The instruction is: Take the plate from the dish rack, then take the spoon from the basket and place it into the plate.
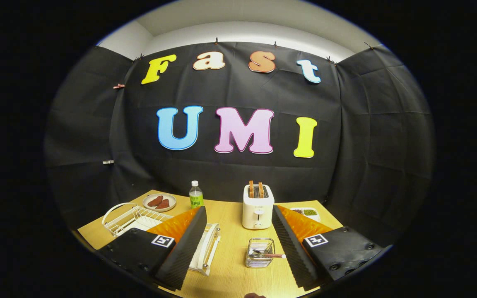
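Hovering above the near edge of the wooden worktop [230,231], the gripper [238,248] has its two black ribbed fingers [189,244] spread wide apart, pinching nothing. Each finger has an orange backing and a black body that carries a square black-and-white marker.

Between the fingers, toward the right one, stands a small wire basket [260,252]. The spoon [268,255] lies inside it, its handle pointing right toward the right finger.

On the left of the worktop sits the white wire dish rack [127,218], partly hidden behind the left finger; its right end shows between the fingers, just beside the left one. A pale flat shape within the rack appears to be the plate [141,224], though the finger covers much of it, so its exact seating cannot be told.

Beyond the fingers, near the middle of the worktop, a white toaster [258,207] stands upright with two slices of toast projecting from its slots. To its left, farther back, a small bottle [196,194] with a white cap and green label stands upright. Left of the bottle, just beyond the rack, a round dish [160,202] holds two reddish-brown pieces. At the far right, behind the right finger, a shallow white tray [307,212] holds dark and green contents.
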A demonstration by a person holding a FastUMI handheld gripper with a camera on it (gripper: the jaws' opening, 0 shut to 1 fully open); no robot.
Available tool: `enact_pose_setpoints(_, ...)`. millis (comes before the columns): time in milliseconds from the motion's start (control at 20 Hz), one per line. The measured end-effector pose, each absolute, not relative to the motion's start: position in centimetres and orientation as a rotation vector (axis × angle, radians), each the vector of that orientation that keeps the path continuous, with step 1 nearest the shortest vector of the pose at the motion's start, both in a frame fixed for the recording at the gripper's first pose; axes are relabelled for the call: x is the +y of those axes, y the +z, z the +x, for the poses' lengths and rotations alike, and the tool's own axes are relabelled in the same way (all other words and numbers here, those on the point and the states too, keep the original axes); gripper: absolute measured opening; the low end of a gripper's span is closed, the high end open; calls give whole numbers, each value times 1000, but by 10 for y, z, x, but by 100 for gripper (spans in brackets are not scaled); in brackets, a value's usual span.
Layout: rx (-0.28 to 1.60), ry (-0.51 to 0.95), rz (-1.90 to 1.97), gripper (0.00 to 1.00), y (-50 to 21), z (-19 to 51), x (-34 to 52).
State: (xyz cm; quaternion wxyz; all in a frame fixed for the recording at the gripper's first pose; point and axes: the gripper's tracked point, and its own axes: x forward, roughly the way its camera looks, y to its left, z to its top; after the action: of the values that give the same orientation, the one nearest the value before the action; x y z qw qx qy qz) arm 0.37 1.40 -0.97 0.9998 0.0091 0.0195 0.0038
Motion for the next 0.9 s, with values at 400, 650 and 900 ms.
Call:
enact_pose_setpoints(400,154,160,53,98,-16,55,69)
enact_pose_setpoints(650,288,225,39,99,-43,102,113)
enact_pose_setpoints(900,486,211,44,98,-96,135,134)
